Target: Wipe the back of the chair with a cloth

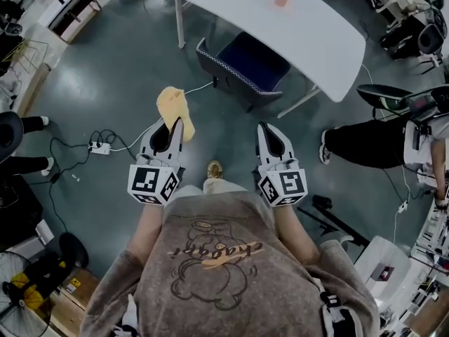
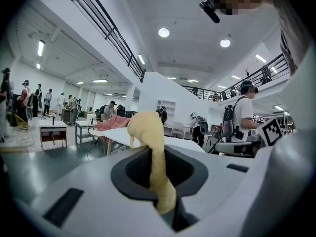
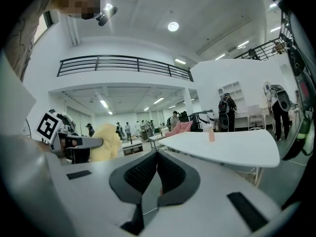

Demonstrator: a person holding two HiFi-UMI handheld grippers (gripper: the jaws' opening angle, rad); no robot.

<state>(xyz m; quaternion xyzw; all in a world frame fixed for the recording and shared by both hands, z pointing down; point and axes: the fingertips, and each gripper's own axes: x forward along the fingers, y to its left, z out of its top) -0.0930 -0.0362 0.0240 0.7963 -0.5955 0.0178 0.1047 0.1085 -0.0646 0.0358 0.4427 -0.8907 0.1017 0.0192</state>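
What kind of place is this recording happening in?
Probably a large open-plan workshop or lab hall. A railed mezzanine runs overhead, a long white table stands on a bare grey floor, and a power strip lies there with trailing cables.

Pale yellow soft cloth (image 1: 172, 102); navy padded chair (image 1: 251, 62) with a white-dotted dark back edge; glossy white curved table (image 1: 309, 34). The light grey left claw (image 1: 168, 126) and right claw (image 1: 266, 128) carry black-and-white square markers. Dull teal-grey floor (image 1: 105, 83).

Bare floor (image 1: 119, 76) fronts the chair (image 1: 242, 69); the table (image 1: 316, 20) overhangs its seat.
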